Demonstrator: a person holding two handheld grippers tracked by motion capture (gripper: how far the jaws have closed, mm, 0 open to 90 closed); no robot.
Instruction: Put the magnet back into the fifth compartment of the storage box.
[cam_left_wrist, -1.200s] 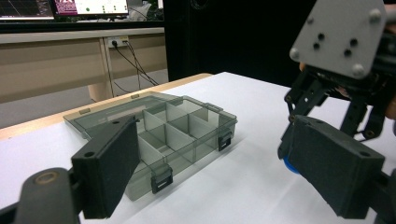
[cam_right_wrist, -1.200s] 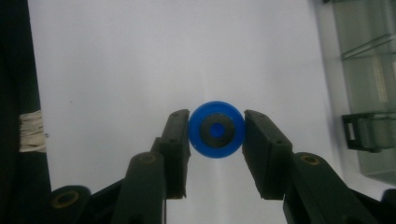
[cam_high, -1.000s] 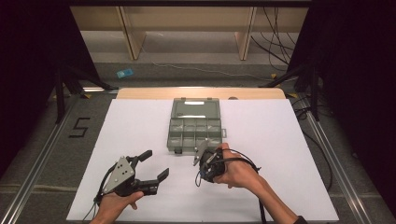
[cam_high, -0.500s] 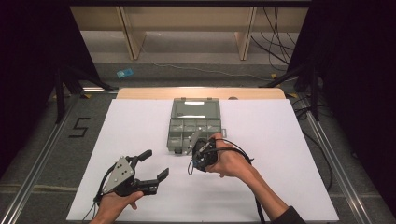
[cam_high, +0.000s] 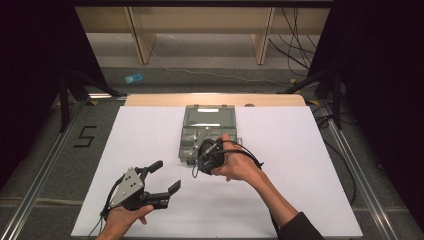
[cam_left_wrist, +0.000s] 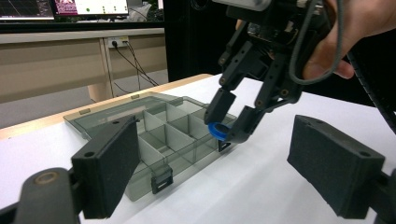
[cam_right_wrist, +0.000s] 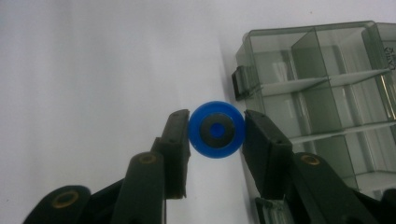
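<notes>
A small blue round disc (cam_right_wrist: 216, 130) with a dark centre is pinched between the jaws of my right gripper (cam_right_wrist: 215, 131). That right gripper (cam_left_wrist: 225, 128) hangs over the front edge of a smoky clear compartment box (cam_high: 206, 135), whose lid lies open behind it; the blue disc (cam_left_wrist: 218, 130) hovers just above the box's near corner (cam_left_wrist: 205, 140). In the high view a hand covers most of the right gripper (cam_high: 206, 156). My left gripper (cam_high: 165, 179) rests low at the front left of the white table, jaws wide apart and empty, pointing toward the box.
The box's compartments (cam_right_wrist: 327, 84) look empty. The white tabletop (cam_high: 310, 150) spreads to both sides of the box. Cables (cam_high: 345, 165) trail off the right side, and wooden table legs stand on the floor behind.
My right gripper has carried the blue disc forward and slightly left, up to the front edge of the box. The left gripper has stayed put.
</notes>
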